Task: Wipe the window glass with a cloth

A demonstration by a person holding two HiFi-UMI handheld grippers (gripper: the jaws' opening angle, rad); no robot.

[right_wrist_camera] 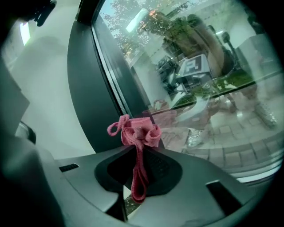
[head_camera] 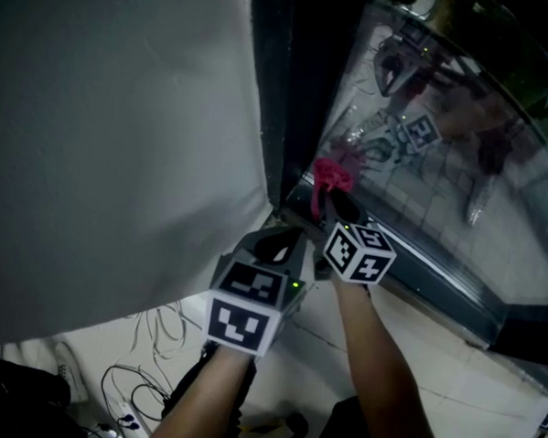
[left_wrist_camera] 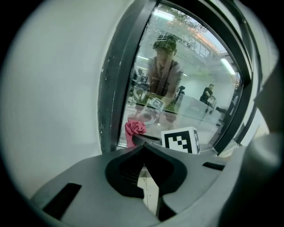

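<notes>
The dark upright metal window frame (head_camera: 281,94) divides the scene. To its left is a plain pale grey wall (head_camera: 114,130). To its right is the large clear window glass (head_camera: 455,176), which is streaked and full of reflections of a lit room and paving. The right gripper (right_wrist_camera: 137,148) is pinching a small crumpled pink fabric cloth (right_wrist_camera: 135,133). The bunched part sits at the jaw tips and a strip hangs down between the jaws. In the head view the cloth (head_camera: 329,176) is at the glass's lower corner, just beside the frame; no view shows whether it is pressed to the pane. The left gripper (left_wrist_camera: 143,146) is pressed together at its tips with nothing between them. It sits just below the foot of the frame, beside the right gripper's black-and-white marker cube (left_wrist_camera: 181,139). Below the frame is a pale tiled floor (head_camera: 427,343), and thin dark cables (head_camera: 140,376) trail across it under the wall.
</notes>
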